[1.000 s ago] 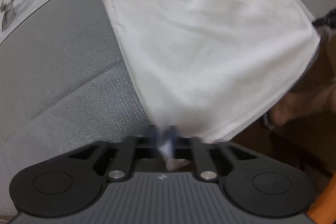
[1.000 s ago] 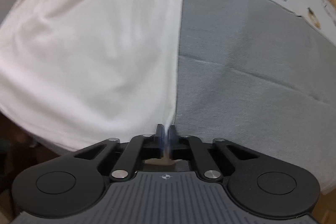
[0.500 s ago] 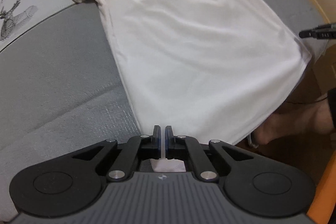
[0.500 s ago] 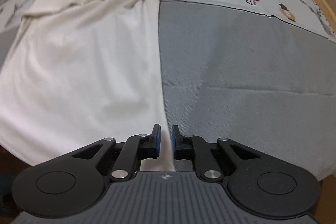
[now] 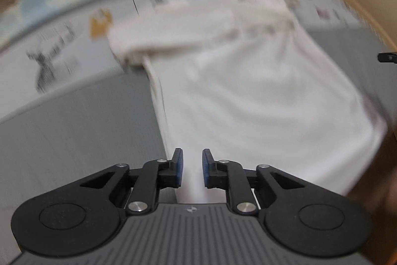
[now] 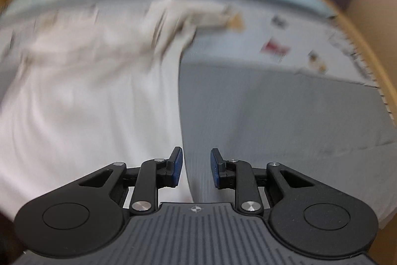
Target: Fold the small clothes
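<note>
Furthest left lies bare grey mat (image 5: 74, 131), a flat clear surface that suits folding; next comes the left long edge of the white garment (image 5: 248, 96), spread lengthwise on that mat with its bunched collar and sleeve end far off and its near hem reaching the close edge, seemingly laid out flat so a fold can be made; the left tongs (image 5: 192, 169) hover above that near left corner, their jaws having just been opening, now parted a little with white cloth seen through the gap but the blue pads not pressing on it, so the corner appears released; blur makes exact contact hard to judge; across the shirt, at the near right corner, the right tongs (image 6: 196, 170) stand likewise, jaws having just been opening and somewhat wider, framing the garment's right edge where it meets grey mat, gripping nothing; further right the mat runs bare to a printed sheet (image 6: 297, 41) beyond; both corners let go together suggests the hem was set down square.
</note>
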`<state>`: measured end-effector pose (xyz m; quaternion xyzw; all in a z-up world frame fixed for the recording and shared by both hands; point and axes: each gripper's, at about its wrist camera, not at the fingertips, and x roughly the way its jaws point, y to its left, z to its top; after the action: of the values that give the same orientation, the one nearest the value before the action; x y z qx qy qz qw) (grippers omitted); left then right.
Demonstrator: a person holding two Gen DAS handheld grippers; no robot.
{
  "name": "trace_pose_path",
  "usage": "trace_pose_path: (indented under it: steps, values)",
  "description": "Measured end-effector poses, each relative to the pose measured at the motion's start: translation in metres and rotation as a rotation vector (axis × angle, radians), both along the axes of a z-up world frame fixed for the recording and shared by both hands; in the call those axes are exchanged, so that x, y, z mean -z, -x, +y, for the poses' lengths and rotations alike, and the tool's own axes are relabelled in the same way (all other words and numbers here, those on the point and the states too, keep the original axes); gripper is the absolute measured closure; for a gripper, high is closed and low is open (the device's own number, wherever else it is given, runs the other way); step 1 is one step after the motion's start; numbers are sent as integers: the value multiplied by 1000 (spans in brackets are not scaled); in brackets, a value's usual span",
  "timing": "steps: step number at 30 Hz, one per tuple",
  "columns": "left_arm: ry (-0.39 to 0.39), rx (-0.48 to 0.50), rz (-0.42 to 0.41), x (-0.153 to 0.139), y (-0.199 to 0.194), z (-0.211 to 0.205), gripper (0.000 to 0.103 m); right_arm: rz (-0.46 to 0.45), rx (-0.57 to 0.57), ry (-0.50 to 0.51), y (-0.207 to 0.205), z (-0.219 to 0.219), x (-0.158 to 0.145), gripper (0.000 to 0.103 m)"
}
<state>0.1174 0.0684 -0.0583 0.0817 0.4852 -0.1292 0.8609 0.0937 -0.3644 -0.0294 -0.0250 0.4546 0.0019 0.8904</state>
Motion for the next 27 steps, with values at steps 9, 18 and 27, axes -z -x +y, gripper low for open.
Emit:
trace_pose_path:
  steps: [9, 18, 27]
  values:
    - [-2, -71, -200, -30, -25, -56, 85, -281, 199, -251, -88, 30, -81, 65]
    - [4, 67, -184, -21, -65, -142, 100, -143, 364, -403, -136, 5, -38, 76]
    - [70, 121, -258, 16, -129, -229, 98, -105, 434, -378, -141, -34, -20, 82]
